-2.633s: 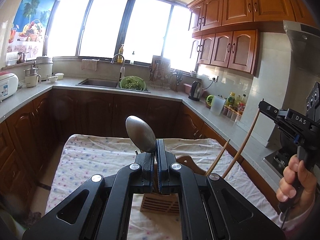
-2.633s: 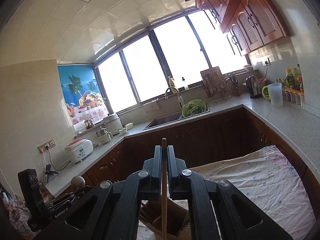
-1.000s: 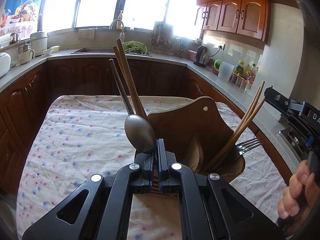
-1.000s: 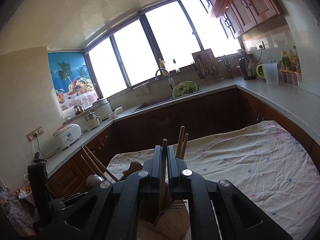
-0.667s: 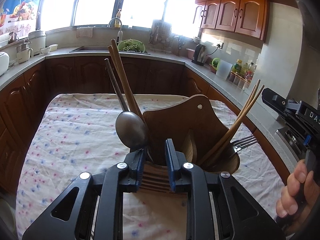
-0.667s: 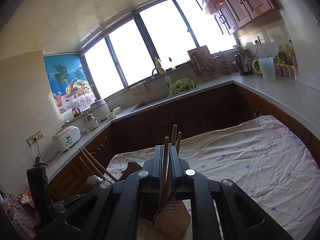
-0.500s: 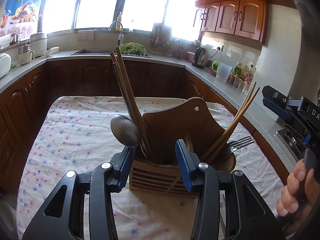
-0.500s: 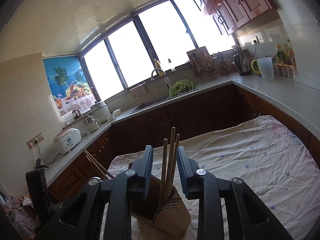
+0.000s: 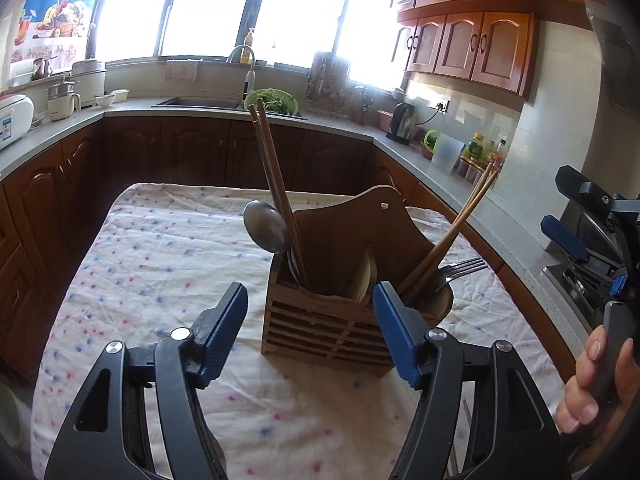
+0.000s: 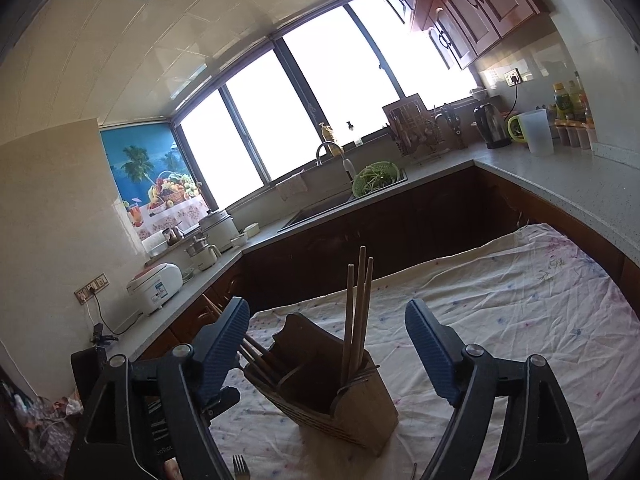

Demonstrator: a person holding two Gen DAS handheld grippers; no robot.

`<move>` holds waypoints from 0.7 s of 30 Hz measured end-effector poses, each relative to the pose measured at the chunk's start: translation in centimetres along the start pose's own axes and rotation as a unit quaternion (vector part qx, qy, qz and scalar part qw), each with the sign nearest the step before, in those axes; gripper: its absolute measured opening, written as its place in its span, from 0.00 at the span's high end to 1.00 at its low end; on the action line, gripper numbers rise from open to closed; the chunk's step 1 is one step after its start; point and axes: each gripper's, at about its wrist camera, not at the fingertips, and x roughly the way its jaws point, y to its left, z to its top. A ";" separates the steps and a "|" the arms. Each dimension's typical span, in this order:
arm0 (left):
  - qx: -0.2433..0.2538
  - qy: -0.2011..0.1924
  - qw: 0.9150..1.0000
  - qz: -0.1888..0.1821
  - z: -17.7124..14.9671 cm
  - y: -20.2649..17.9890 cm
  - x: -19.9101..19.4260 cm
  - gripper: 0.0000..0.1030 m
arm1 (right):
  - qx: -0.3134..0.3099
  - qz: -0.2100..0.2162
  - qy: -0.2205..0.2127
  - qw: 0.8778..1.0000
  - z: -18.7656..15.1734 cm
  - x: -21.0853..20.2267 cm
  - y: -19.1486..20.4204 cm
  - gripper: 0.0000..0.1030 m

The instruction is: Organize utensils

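Note:
A wooden utensil holder [image 9: 320,320] stands on the cloth-covered table [image 9: 160,248]; it also shows in the right wrist view [image 10: 352,412]. In its left slot stand a metal spoon [image 9: 266,227] and chopsticks [image 9: 272,184]. Its right cup holds chopsticks [image 9: 460,228] and a fork [image 9: 464,268]. My left gripper [image 9: 311,332] is open and empty, just before the holder. My right gripper [image 10: 328,348] is open and empty above the holder, near several chopsticks [image 10: 358,312]. The right gripper also appears at the right edge of the left wrist view [image 9: 568,236].
A fork [image 10: 240,466] lies on the cloth near the bottom edge of the right wrist view. Wooden cabinets and a grey countertop [image 9: 360,128] ring the table. A sink and a green colander [image 9: 272,102] lie beyond. A kettle [image 9: 402,122] and bottles stand at the right.
Both grippers opened: the left let go of the spoon, the right let go of a chopstick, and both items now stand in the holder. Both grippers drew back from it.

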 end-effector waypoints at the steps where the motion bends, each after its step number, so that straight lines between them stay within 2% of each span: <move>1: -0.004 -0.003 1.000 0.004 -0.3 0.2 -0.4 0.22 | 0.001 0.003 -0.001 1.000 -0.2 -0.4 0.0 0.10; 4: -0.021 -0.001 1.000 0.012 -1.3 0.8 -1.5 0.16 | 0.005 0.008 -0.003 1.000 -0.8 -1.5 0.1 0.05; 11: -0.063 -0.002 0.998 0.032 -3.7 2.1 -4.6 0.14 | 0.009 0.016 0.026 0.999 -3.4 -3.7 0.2 0.03; 13: -0.068 -0.013 0.997 0.047 -4.3 2.1 -5.9 0.14 | 0.007 0.016 0.036 0.999 -4.4 -4.3 0.2 0.02; 21: -0.070 -0.033 0.996 0.047 -7.0 1.4 -10.1 0.13 | 0.009 0.009 0.055 0.998 -8.2 -6.9 -0.3 0.02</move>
